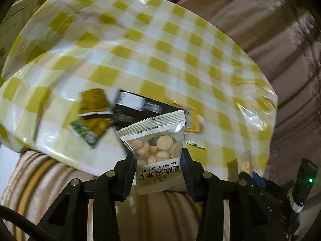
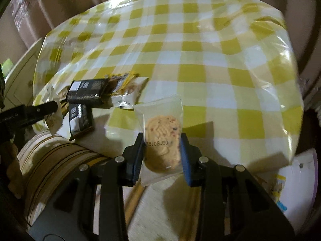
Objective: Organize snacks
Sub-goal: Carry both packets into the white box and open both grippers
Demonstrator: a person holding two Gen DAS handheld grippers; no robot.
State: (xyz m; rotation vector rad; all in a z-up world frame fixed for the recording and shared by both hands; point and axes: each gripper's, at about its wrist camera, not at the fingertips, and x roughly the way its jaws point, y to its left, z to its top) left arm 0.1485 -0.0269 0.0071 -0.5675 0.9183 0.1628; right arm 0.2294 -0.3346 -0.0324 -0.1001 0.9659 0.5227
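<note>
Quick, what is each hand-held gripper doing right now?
Left hand-held gripper: shut on the nut packet.
Right hand-held gripper: shut on the wrapped cookie.

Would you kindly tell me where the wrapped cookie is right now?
In the right wrist view, the wrapped cookie sits low and central, clamped between the right tongs above the checked tablecloth, right of the black packets.
</note>
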